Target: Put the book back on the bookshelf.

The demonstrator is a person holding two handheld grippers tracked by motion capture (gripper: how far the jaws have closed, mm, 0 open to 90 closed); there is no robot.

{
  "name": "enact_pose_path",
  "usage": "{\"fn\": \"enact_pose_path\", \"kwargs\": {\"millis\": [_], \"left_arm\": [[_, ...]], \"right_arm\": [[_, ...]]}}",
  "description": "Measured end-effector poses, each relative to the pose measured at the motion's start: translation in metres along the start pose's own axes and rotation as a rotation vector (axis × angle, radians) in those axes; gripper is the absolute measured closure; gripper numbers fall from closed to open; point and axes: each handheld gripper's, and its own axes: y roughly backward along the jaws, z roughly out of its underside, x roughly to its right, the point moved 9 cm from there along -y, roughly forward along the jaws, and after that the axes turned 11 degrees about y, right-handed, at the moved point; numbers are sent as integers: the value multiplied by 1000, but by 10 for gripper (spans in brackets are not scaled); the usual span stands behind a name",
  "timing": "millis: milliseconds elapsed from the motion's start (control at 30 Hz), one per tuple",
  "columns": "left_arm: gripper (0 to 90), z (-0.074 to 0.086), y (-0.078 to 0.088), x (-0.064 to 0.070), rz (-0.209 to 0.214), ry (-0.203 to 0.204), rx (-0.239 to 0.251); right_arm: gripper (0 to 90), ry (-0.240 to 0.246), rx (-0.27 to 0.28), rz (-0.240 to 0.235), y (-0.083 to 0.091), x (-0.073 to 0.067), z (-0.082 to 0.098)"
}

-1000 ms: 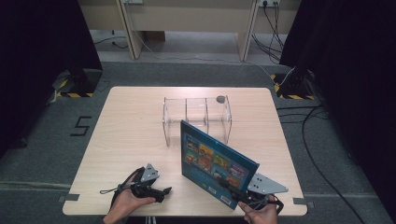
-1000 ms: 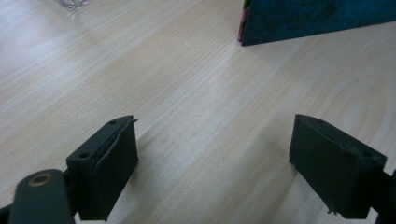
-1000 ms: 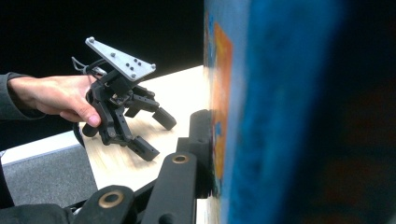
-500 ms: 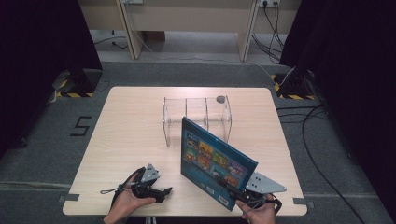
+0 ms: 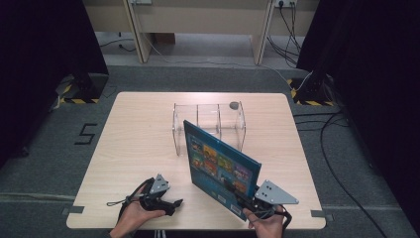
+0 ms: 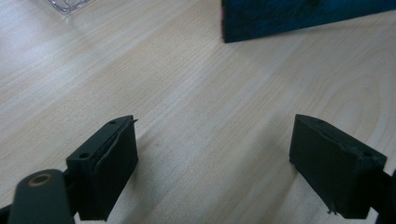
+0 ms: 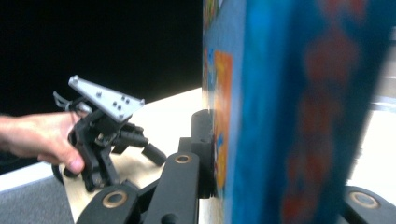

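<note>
The blue picture book (image 5: pixel 218 166) stood tilted on its lower edge at the near right of the table (image 5: pixel 138 129), its colourful glossy cover facing left and near. The right gripper (image 5: pixel 250 201) was clamped on its near lower corner, the jaws having just closed tighter with the book between them; in the right gripper view one black pad pressed flat against the cover (image 7: pixel 224 116). The left gripper (image 5: pixel 176 202) sat well apart at the near left, low over the bare wood, its jaws spread wide with nothing between them (image 6: pixel 215 168). Just beyond the book, toward the far side, stood a clear plastic rack (image 5: pixel 208 124) with upright dividers, and a small grey round object (image 5: pixel 234 105) rested at its far right corner. The tabletop was pale wood grain with rounded corners. Around it lay grey carpet, black curtains on both sides, and loose cables (image 5: pixel 337 144) trailing on the floor to the right.
</note>
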Motion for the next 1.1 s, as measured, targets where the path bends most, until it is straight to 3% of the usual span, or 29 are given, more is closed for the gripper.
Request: {"fn": "enact_pose_path", "kwargs": {"millis": [67, 167, 367, 633, 867, 1100], "left_arm": [[142, 0, 0, 0, 2, -1, 0], [142, 0, 0, 0, 2, -1, 1], [141, 0, -1, 1, 4, -3, 5], [141, -1, -1, 1, 6, -4, 8], [141, -1, -1, 1, 7, -4, 9], [140, -1, -2, 1, 13, -10, 14]], "right_arm": [[831, -2, 28, 23, 5, 9, -8], [830, 5, 19, 47, 10, 16, -13], [830, 39, 46, 152, 25, 43, -34], [830, 68, 51, 237, 33, 62, -55], [830, 65, 53, 291, 35, 77, -60], [830, 44, 38, 327, 20, 91, -54]]}}
